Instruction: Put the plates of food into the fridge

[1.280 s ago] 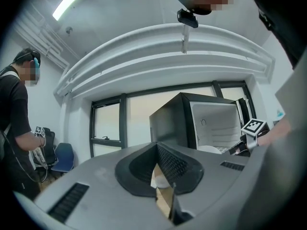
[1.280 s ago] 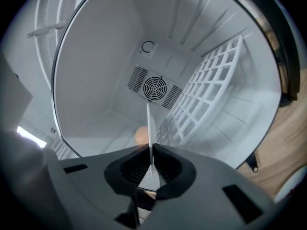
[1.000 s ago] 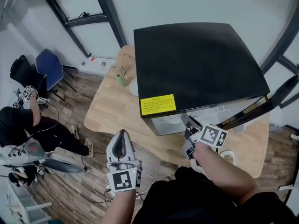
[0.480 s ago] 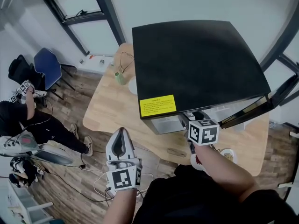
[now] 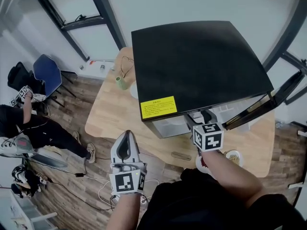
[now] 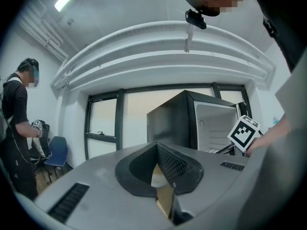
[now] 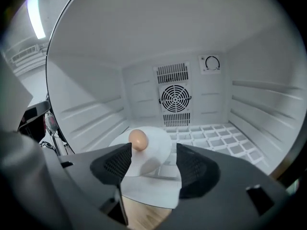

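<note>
Right gripper view: the right gripper's [image 7: 152, 163] jaws stand spread wide, having just been opening, and their pads press on nothing. Between them shows the near rim of a round white plate [image 7: 154, 150] carrying a brown egg [image 7: 138, 140]. It lies inside the black-cased fridge [image 5: 201, 66], before the rear fan grille [image 7: 174, 98]. The left gripper [image 6: 157, 147] has its jaws pressed together on nothing, off the near edge of the light wooden bench [image 5: 108, 114]. A second plate of food [image 5: 233, 156] sits on the bench beside the right forearm.

text: none legible | yellow label [image 5: 159, 107] on fridge [image 5: 196, 61]: unreadable
</note>
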The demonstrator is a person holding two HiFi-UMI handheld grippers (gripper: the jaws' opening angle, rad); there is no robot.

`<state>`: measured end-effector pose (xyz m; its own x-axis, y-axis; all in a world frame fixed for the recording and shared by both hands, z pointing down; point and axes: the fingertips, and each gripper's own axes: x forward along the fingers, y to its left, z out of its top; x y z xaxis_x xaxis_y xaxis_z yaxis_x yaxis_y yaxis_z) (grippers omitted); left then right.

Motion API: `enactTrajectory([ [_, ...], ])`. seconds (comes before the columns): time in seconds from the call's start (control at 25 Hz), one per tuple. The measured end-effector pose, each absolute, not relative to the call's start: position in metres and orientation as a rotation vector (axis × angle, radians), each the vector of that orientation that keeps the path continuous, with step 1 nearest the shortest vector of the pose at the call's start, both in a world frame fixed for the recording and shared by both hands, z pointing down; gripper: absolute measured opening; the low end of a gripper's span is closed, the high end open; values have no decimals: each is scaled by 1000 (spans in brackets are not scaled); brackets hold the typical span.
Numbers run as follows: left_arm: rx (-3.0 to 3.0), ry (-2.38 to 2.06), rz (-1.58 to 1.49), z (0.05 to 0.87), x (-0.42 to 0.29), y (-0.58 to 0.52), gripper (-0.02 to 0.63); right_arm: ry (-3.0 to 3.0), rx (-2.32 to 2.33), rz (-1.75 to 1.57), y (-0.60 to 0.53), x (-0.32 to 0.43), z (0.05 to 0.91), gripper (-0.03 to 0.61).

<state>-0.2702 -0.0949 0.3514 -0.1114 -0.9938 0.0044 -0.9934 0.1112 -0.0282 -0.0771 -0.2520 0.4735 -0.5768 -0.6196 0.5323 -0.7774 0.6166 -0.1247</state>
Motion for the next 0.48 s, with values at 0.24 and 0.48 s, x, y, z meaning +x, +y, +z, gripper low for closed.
enactTrajectory([
  [0.24,-2111,2275,-20,346,-256,-94,4,-2614,1132,538,-239,-64,444,287],
  [0.48,-2158,2227,-22,352,-239,-93,5,-2738,1155,673,-212,-32,441,219],
])
